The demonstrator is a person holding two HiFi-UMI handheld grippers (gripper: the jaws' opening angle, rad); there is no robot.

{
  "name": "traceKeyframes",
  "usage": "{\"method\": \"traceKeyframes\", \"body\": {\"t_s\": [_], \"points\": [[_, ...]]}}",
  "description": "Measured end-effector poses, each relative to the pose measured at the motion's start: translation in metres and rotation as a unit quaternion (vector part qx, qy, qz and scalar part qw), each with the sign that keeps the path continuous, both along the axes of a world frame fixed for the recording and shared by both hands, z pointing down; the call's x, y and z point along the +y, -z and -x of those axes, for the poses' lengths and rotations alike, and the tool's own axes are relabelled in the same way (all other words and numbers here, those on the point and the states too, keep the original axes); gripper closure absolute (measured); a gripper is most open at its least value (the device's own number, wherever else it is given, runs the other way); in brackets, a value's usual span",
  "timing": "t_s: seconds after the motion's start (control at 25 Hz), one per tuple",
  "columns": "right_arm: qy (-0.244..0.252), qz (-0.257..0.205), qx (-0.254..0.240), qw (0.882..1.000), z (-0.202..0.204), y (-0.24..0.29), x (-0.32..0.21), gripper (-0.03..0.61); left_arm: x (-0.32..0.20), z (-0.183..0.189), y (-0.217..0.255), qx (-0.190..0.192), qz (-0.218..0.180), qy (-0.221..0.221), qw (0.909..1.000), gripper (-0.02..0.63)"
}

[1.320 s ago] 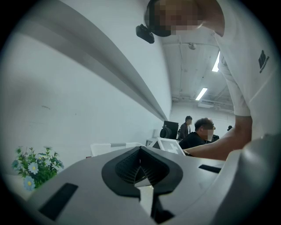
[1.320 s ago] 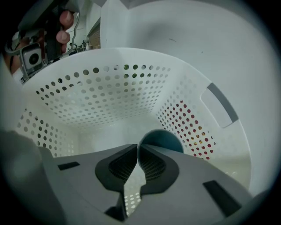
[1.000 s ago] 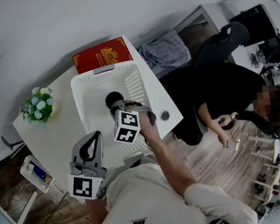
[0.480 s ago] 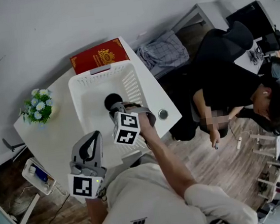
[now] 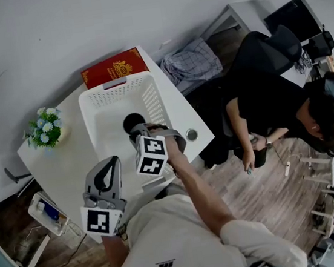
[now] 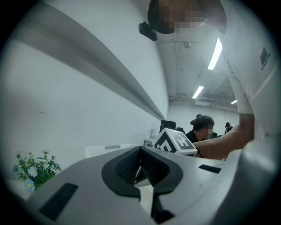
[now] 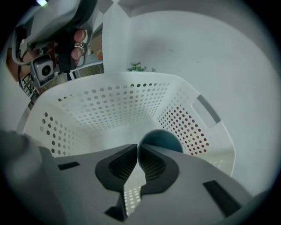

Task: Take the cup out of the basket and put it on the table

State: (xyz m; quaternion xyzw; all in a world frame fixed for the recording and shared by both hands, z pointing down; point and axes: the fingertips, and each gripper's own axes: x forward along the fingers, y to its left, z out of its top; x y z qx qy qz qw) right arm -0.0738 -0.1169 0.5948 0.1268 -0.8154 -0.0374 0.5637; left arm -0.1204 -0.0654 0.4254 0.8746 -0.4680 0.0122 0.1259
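We find the task at its reaching step, with nothing lifted yet. The cup [image 5: 133, 121], dark and teal-toned, sits on the floor of the basket [image 5: 158, 103], and the basket stands on the table [image 5: 62, 168]. The right gripper [image 5: 140, 129] is lowered inside the basket. In the right gripper view its jaws are drawn nearly together, with only a slit between them and nothing between the pads. The cup lies just past the tips, and we cannot confirm whether they touch it. The left gripper [image 5: 113, 161] is held back over the near table edge with its jaws together and empty. In our judgement, the next move calls for parting the right jaws, setting them over the cup's wall, closing, then lifting it clear of the basket rim to bare table beside it. Count: one cup, one basket, two grippers, one red book [image 5: 112, 68] behind the basket, one flower pot [image 5: 47, 126], one small round object [image 5: 191, 134] near the table's right edge, and one seated person [image 5: 273, 103] nearby.
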Motion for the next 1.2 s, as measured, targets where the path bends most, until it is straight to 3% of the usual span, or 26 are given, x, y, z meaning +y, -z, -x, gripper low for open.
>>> {"method": "traceKeyframes", "body": {"t_s": [1.2], "points": [[-0.016, -0.042, -0.041, 0.998, -0.036, 0.064, 0.052, 0.546, 0.035, -0.034, 0.012, -0.026, -0.019, -0.035, 0.9989, 0.604]]}}
